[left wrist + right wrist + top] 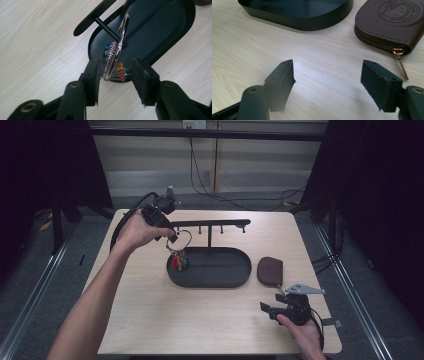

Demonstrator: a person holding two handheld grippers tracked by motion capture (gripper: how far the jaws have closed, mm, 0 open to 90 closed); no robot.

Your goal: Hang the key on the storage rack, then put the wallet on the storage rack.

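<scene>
Here my left gripper (116, 75) stands open around the large silver metal key ring (117, 47) hung on the black rack peg (107, 28); my right gripper (327, 83), open, rests at the tabletop's (200, 320) five o'clock.

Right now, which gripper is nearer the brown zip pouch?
Right. The right gripper sits at the table's near right corner, just in front of the brown zip pouch, jaws open. The left gripper is across the black tray, at the key ring.
</scene>
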